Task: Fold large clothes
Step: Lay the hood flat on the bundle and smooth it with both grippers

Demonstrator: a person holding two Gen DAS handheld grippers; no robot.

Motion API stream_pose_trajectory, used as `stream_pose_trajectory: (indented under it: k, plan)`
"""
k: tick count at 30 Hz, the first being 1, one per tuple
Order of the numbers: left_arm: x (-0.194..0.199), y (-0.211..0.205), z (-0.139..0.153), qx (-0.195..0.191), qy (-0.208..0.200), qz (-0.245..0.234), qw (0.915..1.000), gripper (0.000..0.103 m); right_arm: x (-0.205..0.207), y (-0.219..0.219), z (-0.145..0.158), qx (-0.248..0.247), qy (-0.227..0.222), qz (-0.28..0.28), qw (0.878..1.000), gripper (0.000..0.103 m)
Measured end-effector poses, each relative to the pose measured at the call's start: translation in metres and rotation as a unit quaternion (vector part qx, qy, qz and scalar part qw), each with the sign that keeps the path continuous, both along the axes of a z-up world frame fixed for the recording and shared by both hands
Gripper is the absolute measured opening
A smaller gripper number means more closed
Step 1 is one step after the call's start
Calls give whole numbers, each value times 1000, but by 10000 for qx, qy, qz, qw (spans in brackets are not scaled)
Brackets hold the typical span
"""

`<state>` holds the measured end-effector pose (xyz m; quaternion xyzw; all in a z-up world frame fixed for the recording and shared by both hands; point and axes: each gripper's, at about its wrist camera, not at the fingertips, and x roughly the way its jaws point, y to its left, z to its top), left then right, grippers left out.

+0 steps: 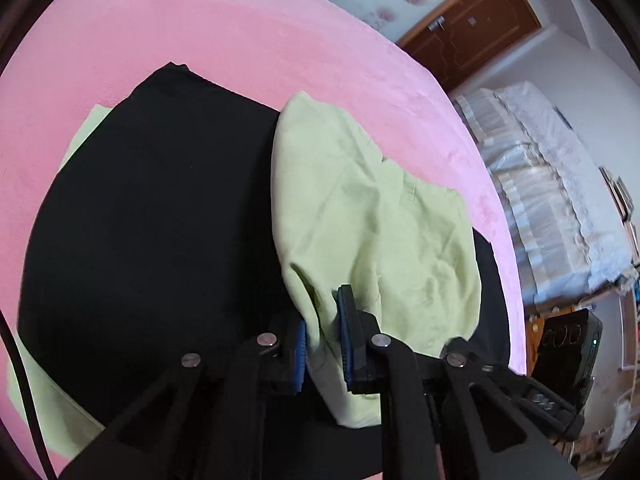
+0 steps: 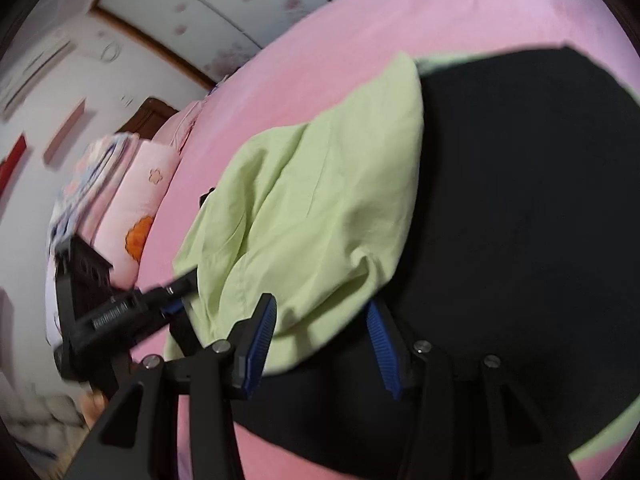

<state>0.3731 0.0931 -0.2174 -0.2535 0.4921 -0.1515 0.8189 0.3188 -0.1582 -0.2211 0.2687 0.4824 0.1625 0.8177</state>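
Blue pads (image 1: 348, 336) of my left claw (image 1: 324, 340) sit closest, drawn nearly together and pinching a fold of the green garment (image 1: 380, 220). The cloth runs up between them and spreads away in a crumpled heap. That heap lies partly on a black garment (image 1: 160, 220) and partly on the pink sheet (image 1: 200, 32) beside it. The black garment is spread flat and wide across the bed. More green cloth shows from under its far corner and its near edge; I cannot tell whether that is the same piece. Past the bed I see a brown door (image 1: 472, 32) and a stack of pale folded bedding (image 1: 560, 200).

On my right claw (image 2: 320, 344) the jaws stand well apart. The near edge of the green heap bulges into the gap. One pad lies just beside the cloth and the other at its far edge, but this view is blurred and I cannot make out any squeeze. From this side the green cloth stretches away along the edge of the black garment, lapping over it, with pink sheet on the other side. My left claw reaches in at the left of this view, tips at the edge of the green cloth. Beyond it a pink pillow (image 2: 136, 208) lies at the bed's edge.
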Motion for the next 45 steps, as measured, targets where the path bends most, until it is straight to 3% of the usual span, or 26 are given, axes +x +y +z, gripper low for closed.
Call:
stream_pose_trajectory:
  k: [1, 5, 8, 11, 13, 14, 16, 19, 23, 25, 28, 30, 32, 34, 37, 38, 41, 45]
  plan:
    - [-4, -4, 1, -74, -75, -4, 9999, 9, 1, 2, 3, -110, -79, 35, 9999, 3]
    - [-28, -24, 1, 6, -270, -61, 9996, 8, -14, -13, 32, -675, -657, -300, 9951, 2]
    - [-38, -42, -27, 451, -95, -251, 9986, 9, -13, -19, 8, -1043, -221, -212, 9941, 3]
    - [-47, -43, -24, 740, -241, -307, 9965, 21, -18, -11, -6, -1341, 63, 25, 9909, 9]
    - [-52, -44, -10, 1114, -240, -354, 9929, 51, -21, -13, 5, -1424, 68, -60, 9898, 18]
    - [-55, -43, -2, 1352, -258, -354, 9898, 57, -23, -14, 12, -1521, 50, -130, 9883, 22]
    - [-64, -40, 20, 1769, -495, -303, 9825, 60, -30, -17, 32, -1825, -163, -305, 9826, 32]
    - [-71, -33, 57, 1922, -973, -153, 9764, 62, -36, -9, 63, -2158, -716, -460, 9727, 32]
    - [-59, -31, 79, 1547, -1471, 45, 9769, 62, -23, 21, 85, -2120, -1294, -160, 9685, 32]
    - [-39, -39, 70, 1314, -1332, 144, 9822, 58, -10, 38, 81, -2129, -1370, -23, 9674, 32]
    - [-9, -55, 42, 1057, -887, 215, 9902, 39, 13, 56, 59, -2125, -1250, 191, 9689, 32]
    - [-1, -64, 19, 1179, -687, 217, 9904, 38, 26, 59, 39, -2283, -1059, 277, 9674, 32]
    - [5, -69, -3, 1493, -527, 189, 9872, 31, 35, 48, 16, -2740, -797, 150, 9583, 31]
    - [4, -66, -19, 1678, -479, 146, 9845, 26, 34, 24, 6, -3107, -728, -184, 9475, 22]
    - [-1, -68, -27, 1753, -657, -35, 9823, 25, 30, -22, -6, -2738, -498, -458, 9594, 2]
    - [-2, -69, -27, 1816, -690, -68, 9809, 25, 29, -33, -10, -2555, -443, -477, 9646, 0]
    - [-4, -77, -26, 2020, -720, -72, 9767, 25, 27, -33, -11, -2538, -407, -454, 9653, 0]
    - [-5, -77, -15, 1929, -486, 17, 9800, 25, 19, -22, -2, -2588, -334, -425, 9644, 3]
